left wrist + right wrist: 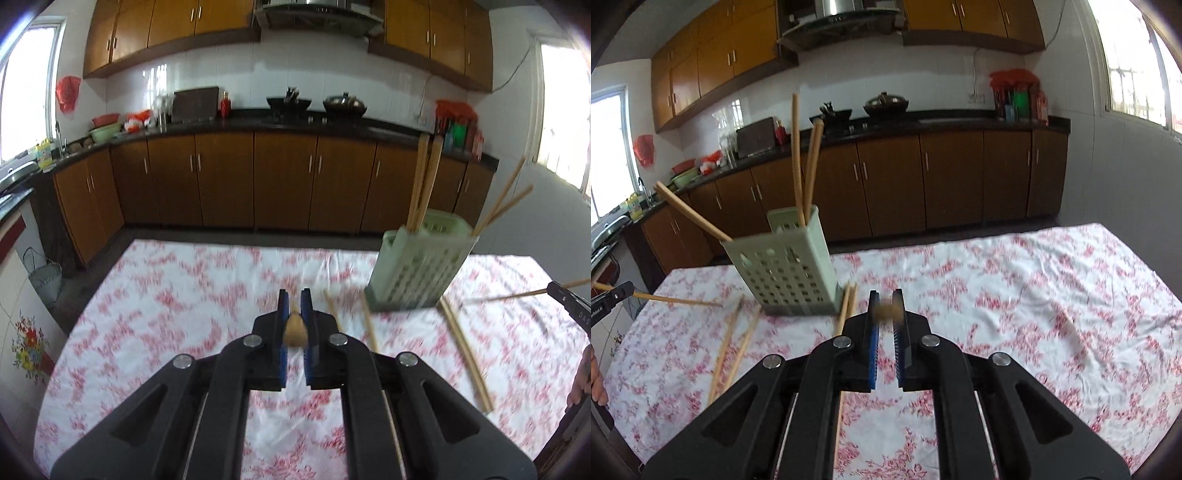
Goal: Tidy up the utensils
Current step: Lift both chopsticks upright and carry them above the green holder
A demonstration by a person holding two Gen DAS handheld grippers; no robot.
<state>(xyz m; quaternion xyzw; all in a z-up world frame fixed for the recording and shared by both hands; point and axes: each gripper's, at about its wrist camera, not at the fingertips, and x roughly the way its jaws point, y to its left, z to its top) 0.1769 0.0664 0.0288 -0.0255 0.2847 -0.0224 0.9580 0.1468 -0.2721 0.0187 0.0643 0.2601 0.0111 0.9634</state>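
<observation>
My left gripper (294, 299) is shut on a wooden chopstick (294, 328), seen end-on between the blue pads, above the tablecloth. My right gripper (885, 297) is likewise shut on a blurred chopstick (886, 311). A pale green perforated utensil holder (417, 266) (786, 266) stands on the table with several chopsticks sticking out of it. Loose chopsticks (466, 349) (731, 347) lie on the cloth beside the holder. Each view shows the other gripper at its edge, the right gripper (554, 286) and the left gripper (628, 286), gripping a chopstick that slants down toward the cloth.
The table (1052, 295) wears a white cloth with red flowers. Behind it run brown kitchen cabinets (258, 177) and a dark counter with pots, bowls and bottles. A hand (596, 384) shows at the left edge of the right wrist view.
</observation>
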